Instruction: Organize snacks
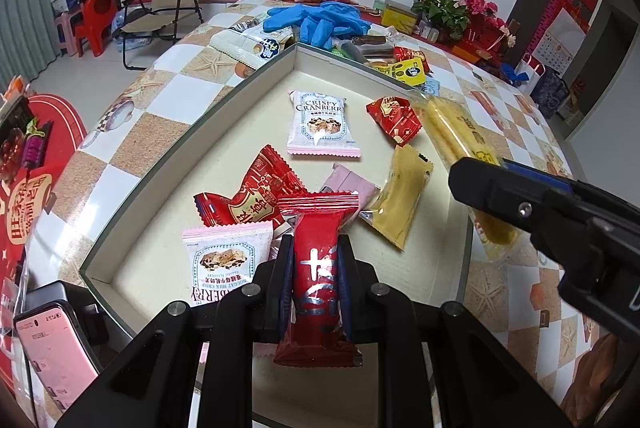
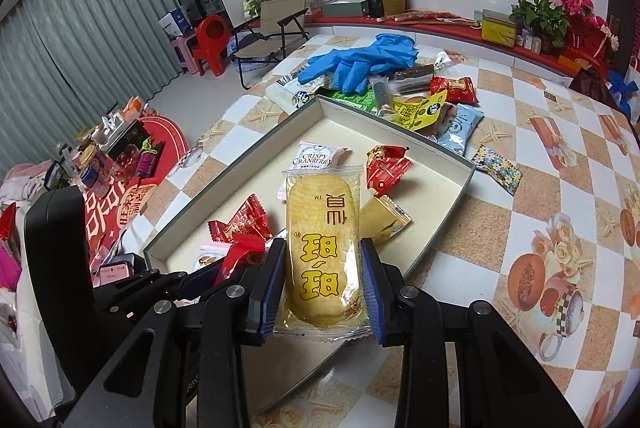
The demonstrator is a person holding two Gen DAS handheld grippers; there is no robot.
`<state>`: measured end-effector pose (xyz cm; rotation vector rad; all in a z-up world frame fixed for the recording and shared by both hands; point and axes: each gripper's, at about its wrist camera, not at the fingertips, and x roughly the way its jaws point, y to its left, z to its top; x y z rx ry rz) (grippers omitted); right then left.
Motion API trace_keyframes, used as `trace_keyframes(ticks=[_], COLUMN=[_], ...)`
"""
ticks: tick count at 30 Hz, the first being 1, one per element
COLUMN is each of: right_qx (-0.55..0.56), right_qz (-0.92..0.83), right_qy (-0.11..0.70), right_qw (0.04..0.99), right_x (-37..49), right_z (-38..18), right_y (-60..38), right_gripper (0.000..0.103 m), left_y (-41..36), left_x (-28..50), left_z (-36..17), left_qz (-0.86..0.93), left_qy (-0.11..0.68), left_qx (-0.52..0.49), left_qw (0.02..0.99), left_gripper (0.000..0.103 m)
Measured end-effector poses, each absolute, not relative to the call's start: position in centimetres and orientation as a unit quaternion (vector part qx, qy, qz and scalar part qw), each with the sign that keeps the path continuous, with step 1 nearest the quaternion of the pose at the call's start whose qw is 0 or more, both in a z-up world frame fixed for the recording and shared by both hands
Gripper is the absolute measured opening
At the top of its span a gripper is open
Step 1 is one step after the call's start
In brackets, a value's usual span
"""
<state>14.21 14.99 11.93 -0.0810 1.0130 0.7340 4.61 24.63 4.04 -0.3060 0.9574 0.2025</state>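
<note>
Left tongs (image 1: 314, 260): right up close, clamped on a red snack bar (image 1: 314, 268), which stands on end between the pads, over the near end of the tray.
Right tongs (image 2: 324, 284): closed on a yellow cake packet (image 2: 320, 248), held lengthwise, clear wrapper sticking out at both ends, hanging above the tray's near side.
Tray (image 1: 192, 132): shallow cream box with a grey rim, sitting on the checkered bench (image 2: 500, 164).
Inside the tray: two white cranberry packets, one far (image 1: 320, 122) and one near (image 1: 224, 260), beside the left tongs; a large red packet (image 1: 256, 196) just behind the bar; a small red packet (image 1: 394, 118); a mustard-yellow sachet (image 1: 400, 200); a pink wrapper (image 1: 350, 184) partly tucked under its neighbours.
In the way: the near cranberry packet and the large red packet crowd the spot under the left tongs; the yellow sachet lies just beyond the cake packet.
Beyond the tray: blue gloves (image 2: 360, 60) heaped on a pile of loose snacks (image 2: 432, 100) against the far rim.
Left edge: a pink phone (image 1: 48, 344) beside the tray's near corner.
</note>
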Motion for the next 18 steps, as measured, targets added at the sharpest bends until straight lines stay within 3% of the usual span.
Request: trace_keyframes(ticks=[18], right_qx=[-0.041], right_qz=[0.344], right_qy=[0.476], right_qw=[0.808], right_x=[14.63], right_z=[11.55], right_y=[15.77], right_gripper=[0.037], left_y=[24.83], left_x=[5.09], left_z=[3.82], left_qz=[0.1], left_qy=[0.461], left_qx=[-0.145], left_qw=[0.87], left_gripper=[0.021])
